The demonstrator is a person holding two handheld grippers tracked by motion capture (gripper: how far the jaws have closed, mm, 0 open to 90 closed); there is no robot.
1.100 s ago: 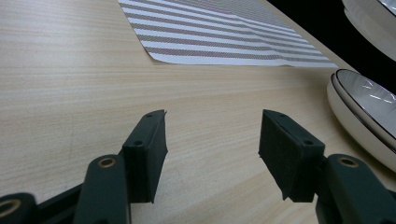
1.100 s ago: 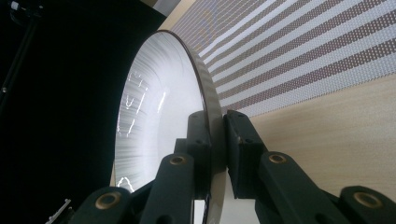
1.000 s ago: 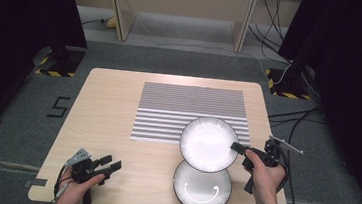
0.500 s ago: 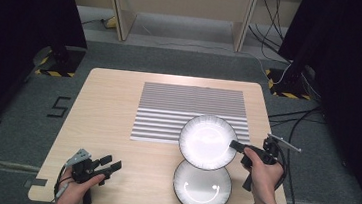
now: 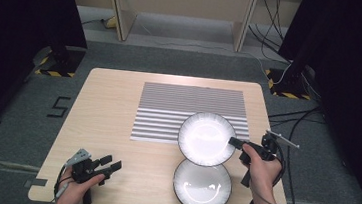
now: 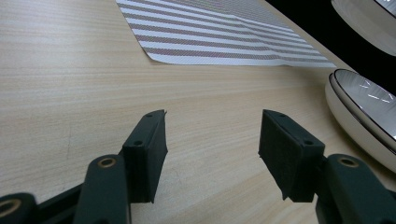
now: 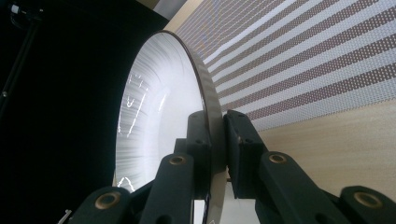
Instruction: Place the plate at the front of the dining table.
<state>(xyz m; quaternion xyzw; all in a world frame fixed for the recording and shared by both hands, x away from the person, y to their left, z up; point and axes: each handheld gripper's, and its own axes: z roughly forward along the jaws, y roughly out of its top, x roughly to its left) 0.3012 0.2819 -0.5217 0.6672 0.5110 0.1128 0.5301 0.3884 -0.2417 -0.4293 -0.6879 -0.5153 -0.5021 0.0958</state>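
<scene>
Barely anything's shifted: the upper plate [image 5: 206, 137] has crept slightly left over the striped mat [image 5: 188, 108], right gripper [image 5: 233, 141] clamped on its rim. Left gripper [image 5: 115, 165] sits open, idle. Keep it level and lower slowly, clear of the second plate [image 5: 201, 186].

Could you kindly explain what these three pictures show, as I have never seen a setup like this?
A person sits at a wooden table, each hand holding a two-jaw gripper with its own camera. The high view looks down from above; the other two look along each gripper's jaws. On the table lie a striped mat and a white plate. The right gripper pinches the rim of a second plate, held above the mat's corner. The left gripper rests near the table's front edge, open, holding nothing.
</scene>
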